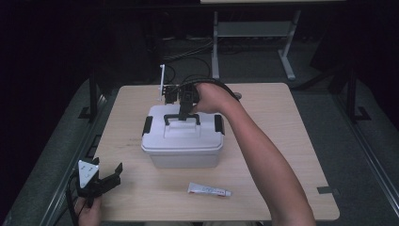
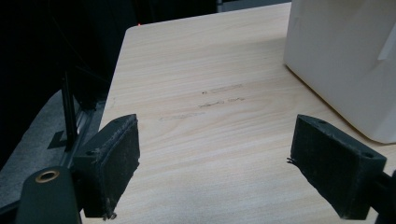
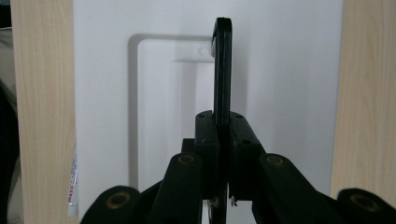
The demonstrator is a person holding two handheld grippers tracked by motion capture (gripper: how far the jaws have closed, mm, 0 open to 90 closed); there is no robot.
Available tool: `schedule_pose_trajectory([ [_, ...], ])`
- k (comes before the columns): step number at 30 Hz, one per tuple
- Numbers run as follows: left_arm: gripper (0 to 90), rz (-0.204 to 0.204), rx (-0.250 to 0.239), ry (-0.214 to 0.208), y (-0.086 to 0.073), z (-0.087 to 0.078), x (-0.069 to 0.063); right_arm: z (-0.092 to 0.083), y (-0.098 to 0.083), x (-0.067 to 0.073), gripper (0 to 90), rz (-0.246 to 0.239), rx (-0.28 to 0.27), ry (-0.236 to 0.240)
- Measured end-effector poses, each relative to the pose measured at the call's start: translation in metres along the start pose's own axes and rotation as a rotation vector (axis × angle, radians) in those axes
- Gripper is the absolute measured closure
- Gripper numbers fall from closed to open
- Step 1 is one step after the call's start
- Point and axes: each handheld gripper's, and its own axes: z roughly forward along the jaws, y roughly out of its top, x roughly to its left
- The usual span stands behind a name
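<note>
done: right tongs (image 3: 223, 140) pinch the black handle (image 3: 222, 70) of the white box (image 1: 182, 141) | left tongs (image 2: 215, 158) wide apart, holding nothing | left: lift box off desk (image 1: 282, 155)

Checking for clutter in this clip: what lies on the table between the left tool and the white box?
Nothing: in the left gripper view, bare wood runs from the open left tool to the white box. The high view agrees; the tube lies off to the side.

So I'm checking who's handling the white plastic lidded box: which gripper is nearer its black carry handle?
Right. The right gripper is shut on the black carry handle atop the box; the left gripper hovers open near the table's front-left corner.
</note>
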Motion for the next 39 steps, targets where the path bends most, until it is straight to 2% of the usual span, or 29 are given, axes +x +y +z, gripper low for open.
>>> schedule_pose_trajectory([
  [21,15.0,0.000,-0.001,-0.003,-0.001,0.000,0.000,-0.016,-0.006,0.001,83.9,0.007,-0.036,-0.008],
  [39,15.0,0.001,-0.010,0.000,0.000,-0.001,-0.002,-0.054,-0.035,0.013,83.9,0.028,-0.036,-0.059],
])
